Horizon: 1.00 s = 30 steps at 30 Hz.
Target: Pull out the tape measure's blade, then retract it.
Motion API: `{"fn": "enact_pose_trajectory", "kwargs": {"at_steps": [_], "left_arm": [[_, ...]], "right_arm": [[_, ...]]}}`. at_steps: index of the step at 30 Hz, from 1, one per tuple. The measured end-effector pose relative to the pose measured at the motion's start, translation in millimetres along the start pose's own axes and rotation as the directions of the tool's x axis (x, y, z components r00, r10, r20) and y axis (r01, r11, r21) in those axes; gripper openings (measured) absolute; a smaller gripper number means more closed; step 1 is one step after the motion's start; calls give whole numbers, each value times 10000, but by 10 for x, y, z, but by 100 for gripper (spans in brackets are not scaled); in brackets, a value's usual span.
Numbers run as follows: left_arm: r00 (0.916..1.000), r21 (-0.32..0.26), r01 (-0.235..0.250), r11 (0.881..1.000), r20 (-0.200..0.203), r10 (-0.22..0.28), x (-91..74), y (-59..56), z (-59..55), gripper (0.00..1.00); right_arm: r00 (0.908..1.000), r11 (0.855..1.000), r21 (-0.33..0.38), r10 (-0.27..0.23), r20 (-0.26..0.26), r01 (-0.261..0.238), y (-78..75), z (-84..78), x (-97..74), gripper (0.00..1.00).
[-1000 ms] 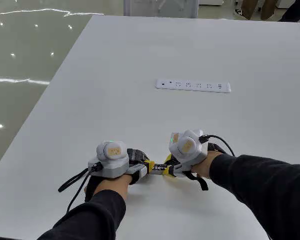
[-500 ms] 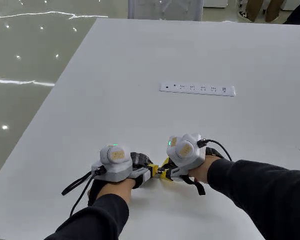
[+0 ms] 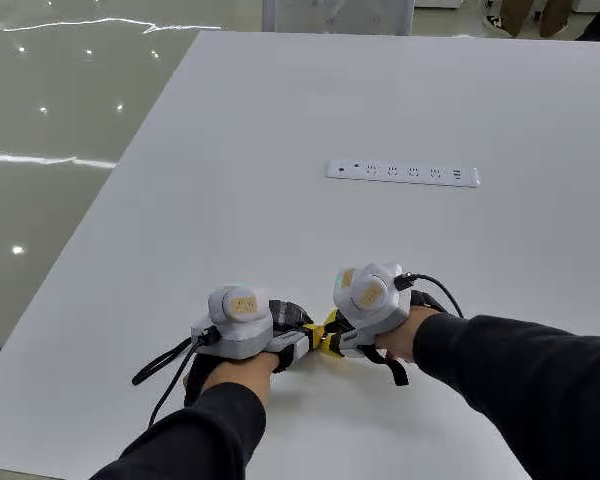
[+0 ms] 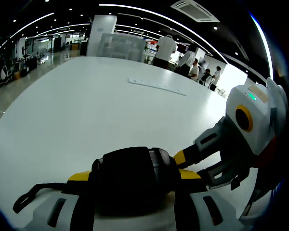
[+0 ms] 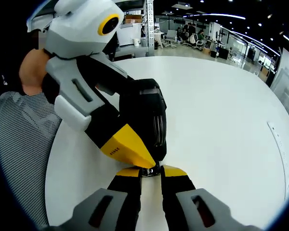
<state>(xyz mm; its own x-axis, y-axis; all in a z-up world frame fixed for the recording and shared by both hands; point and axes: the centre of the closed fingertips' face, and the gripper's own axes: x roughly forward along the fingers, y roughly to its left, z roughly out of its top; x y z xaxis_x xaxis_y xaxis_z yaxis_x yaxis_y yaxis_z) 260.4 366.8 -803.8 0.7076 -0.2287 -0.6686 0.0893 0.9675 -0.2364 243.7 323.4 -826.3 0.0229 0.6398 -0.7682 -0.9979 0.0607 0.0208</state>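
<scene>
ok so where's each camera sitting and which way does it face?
Head view: on the headset, facing forward and down at the white table; dark sleeves, left hand-held gripper, right hand-held gripper show.
Left gripper view: on the left one, facing across the table over the black tape measure in its jaws; the right one shows at the right.
Right gripper view: on the right one, facing the left one; own jaws pinch the metal blade tip.
Shared: all three show the tape measure and white power strip.
</scene>
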Motion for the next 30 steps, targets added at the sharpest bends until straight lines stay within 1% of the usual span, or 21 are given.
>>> {"fn": "enact_pose_trajectory", "kwargs": {"at_steps": [14,19,27,30], "left_arm": [[10000,-12,23,10000,-9,-23,5,3,1,63],[10000,-13,42,10000,-11,-42,6,5,0,63],[10000,-69,47,10000,37,-47,6,10,1,63],[10000,-44,56,10000,44,-56,5,5,2,64]], "right_arm": [[10000,10000,21,36,-15,-36,-17,10,12,12],[10000,9998,211,-42,61,41,-19,14,11,12],[9997,9994,280,-219,80,217,-24,14,10,12],[9994,9985,427,-343,-91,346,-29,12,7,13]]}}
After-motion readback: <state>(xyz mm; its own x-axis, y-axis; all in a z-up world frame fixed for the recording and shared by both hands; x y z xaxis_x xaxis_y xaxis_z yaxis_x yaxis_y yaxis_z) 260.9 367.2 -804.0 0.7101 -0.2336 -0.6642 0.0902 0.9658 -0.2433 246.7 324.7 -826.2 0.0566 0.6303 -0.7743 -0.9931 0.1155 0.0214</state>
